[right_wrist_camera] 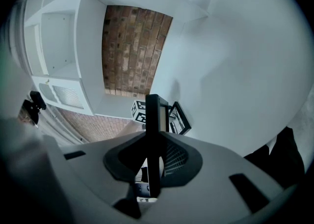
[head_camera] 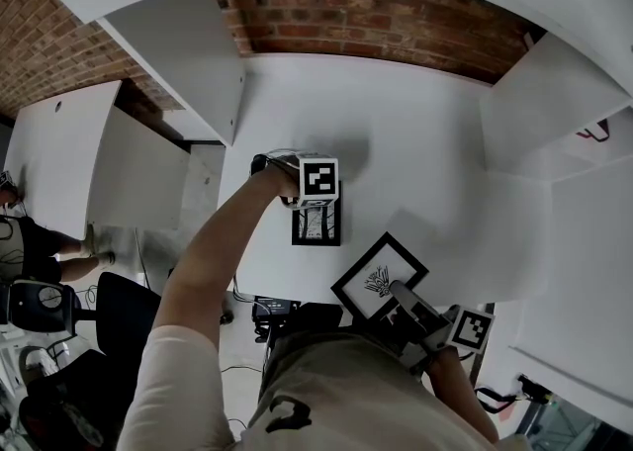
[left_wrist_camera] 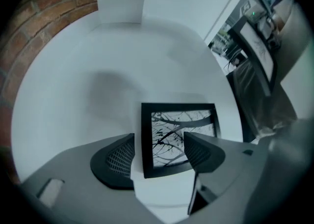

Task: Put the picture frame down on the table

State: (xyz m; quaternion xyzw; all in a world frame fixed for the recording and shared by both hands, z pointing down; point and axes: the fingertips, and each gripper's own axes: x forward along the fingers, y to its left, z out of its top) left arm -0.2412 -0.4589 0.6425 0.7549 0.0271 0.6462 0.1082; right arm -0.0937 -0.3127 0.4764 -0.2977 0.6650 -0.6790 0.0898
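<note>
The white table (head_camera: pixel 425 162) ran up to a brick wall (head_camera: pixel 376 19) at 12 o'clock, with white shelving (head_camera: pixel 188 63) at 10 o'clock. We found the picture frame (head_camera: pixel 316 228) lying flat near the table's middle. The left gripper (left_wrist_camera: pixel 159 145) stood over it, jaws wide apart, pads clear of its sides. At 5 o'clock from it, the right gripper (right_wrist_camera: pixel 156 155) clamped a second frame (head_camera: pixel 379 279) by its edge.

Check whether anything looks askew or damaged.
Nothing stands out: one black picture frame with a tree print lies flat on the white table; the right gripper holds a second black frame by its edge.
</note>
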